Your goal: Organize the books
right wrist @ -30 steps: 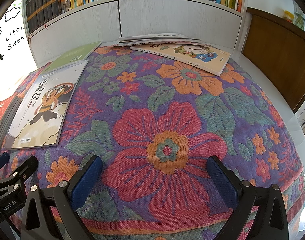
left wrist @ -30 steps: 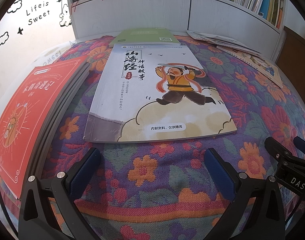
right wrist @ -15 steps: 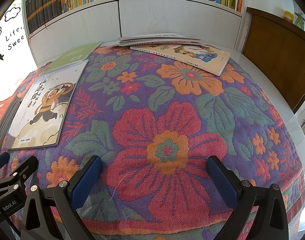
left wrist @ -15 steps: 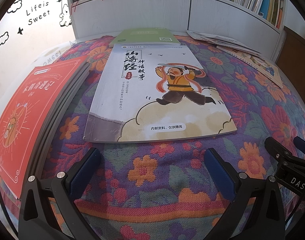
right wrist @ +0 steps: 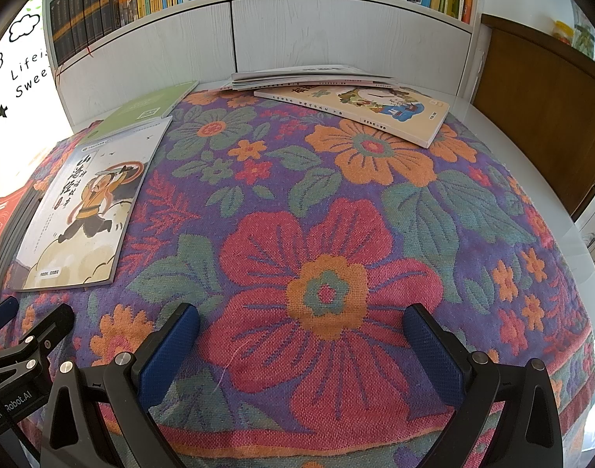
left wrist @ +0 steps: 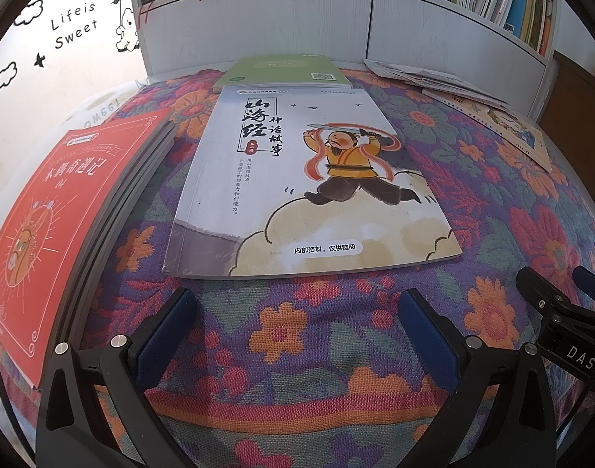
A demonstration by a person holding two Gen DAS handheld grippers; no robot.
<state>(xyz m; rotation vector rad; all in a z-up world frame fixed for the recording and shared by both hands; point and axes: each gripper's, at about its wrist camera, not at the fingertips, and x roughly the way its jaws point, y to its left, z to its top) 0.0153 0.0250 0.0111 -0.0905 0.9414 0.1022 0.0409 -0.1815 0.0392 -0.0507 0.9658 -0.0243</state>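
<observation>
I look through my two cameras and see my own tools. My left gripper [left wrist: 293,327] has two black plastic arms, and each finger [left wrist: 166,335] has a flat blue pad with tiny bumps. Small round silver screws sit on the black parts. My right gripper [right wrist: 305,345] looks the same: black arms, blue pads, shiny silver screws. From the left camera I see the side of the right tool with white letters "DAS". From the right camera I see the left tool with white letters that read "Robot.AI".
</observation>
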